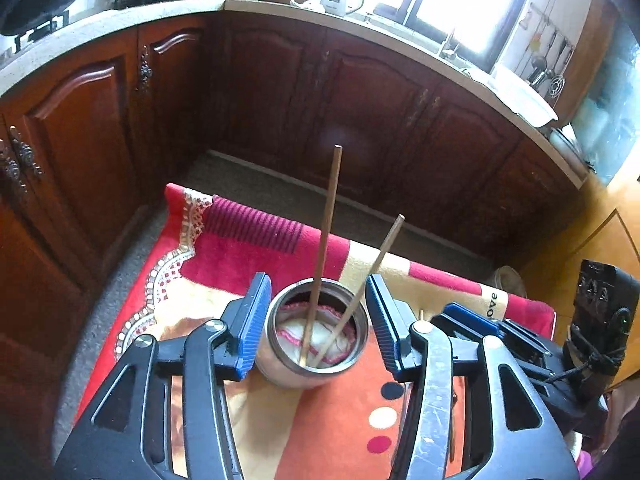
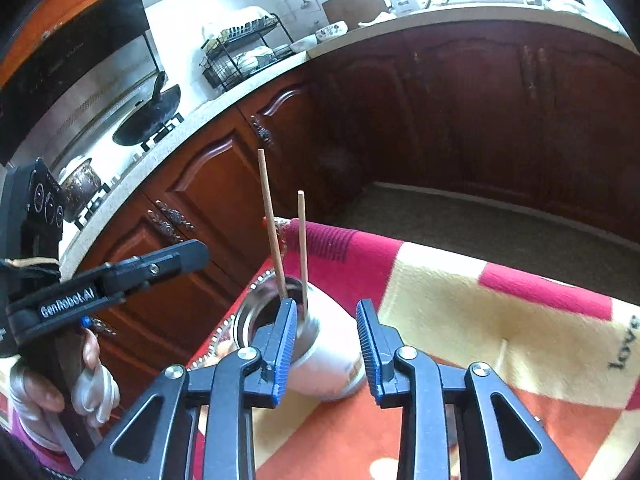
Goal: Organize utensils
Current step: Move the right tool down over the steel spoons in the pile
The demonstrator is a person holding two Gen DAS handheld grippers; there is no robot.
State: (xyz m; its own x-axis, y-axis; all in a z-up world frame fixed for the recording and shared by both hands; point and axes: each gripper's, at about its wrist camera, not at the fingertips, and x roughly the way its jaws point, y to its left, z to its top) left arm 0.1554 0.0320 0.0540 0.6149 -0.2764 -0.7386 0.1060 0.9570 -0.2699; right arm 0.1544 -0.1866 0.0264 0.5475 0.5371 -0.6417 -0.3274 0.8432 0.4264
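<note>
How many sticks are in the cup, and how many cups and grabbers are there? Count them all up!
Chopsticks: 2 (one, other)
Cup: 1
Grabbers: 2 (left gripper, right gripper)
Total: 5

Two chopsticks [image 1: 326, 236] stand in the cup [image 1: 280, 372] — on the cloth [image 1: 224, 256].

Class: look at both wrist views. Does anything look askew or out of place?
Slightly. The two chopsticks splay apart in the metal cup, which also holds a crumpled cloth.
</note>
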